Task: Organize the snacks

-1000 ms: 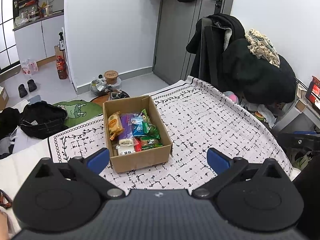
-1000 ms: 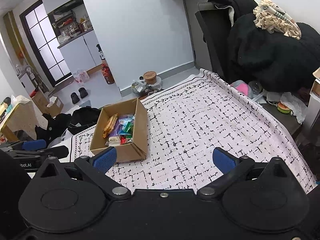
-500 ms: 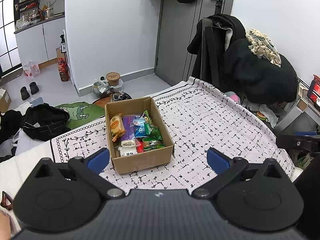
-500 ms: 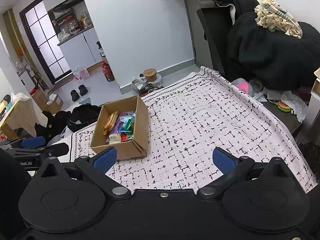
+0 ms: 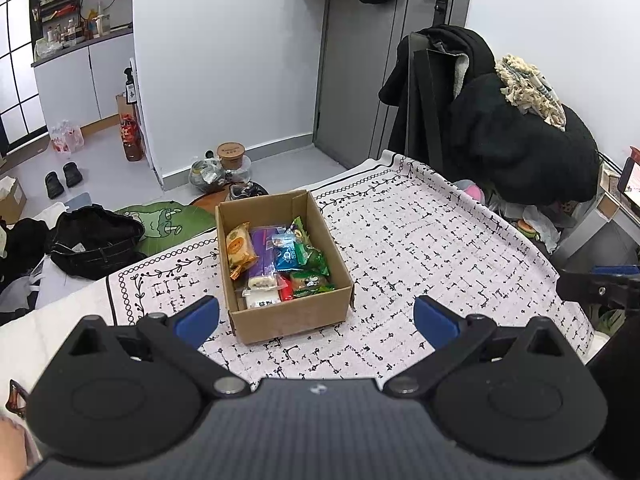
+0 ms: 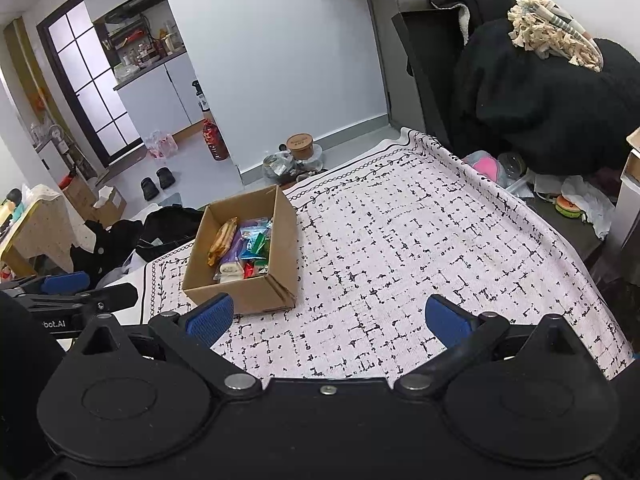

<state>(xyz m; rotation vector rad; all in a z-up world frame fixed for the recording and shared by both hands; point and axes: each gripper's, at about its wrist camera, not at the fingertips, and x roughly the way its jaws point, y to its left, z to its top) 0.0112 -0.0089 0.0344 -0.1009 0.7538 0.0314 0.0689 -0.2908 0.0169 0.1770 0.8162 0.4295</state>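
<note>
An open cardboard box (image 5: 294, 318) stands on the white patterned tablecloth (image 5: 432, 248). It holds several snack packets: an orange one (image 5: 239, 245), a purple one (image 5: 262, 254), a blue one (image 5: 285, 255) and green ones (image 5: 314, 256). My left gripper (image 5: 316, 316) is open and empty, held above the table just in front of the box. My right gripper (image 6: 328, 316) is open and empty, to the right of the box (image 6: 260, 296). The left gripper also shows at the left edge of the right wrist view (image 6: 66, 286).
A chair piled with black coats (image 5: 500, 128) stands past the table's far right corner. Black clothes (image 5: 92, 240) and a green cushion (image 5: 168, 220) lie on the floor left of the table. The table's right edge (image 6: 592, 280) drops to clutter.
Both views have shifted slightly; the box sits a little further right in the left wrist view. Both grippers stay open and empty.
</note>
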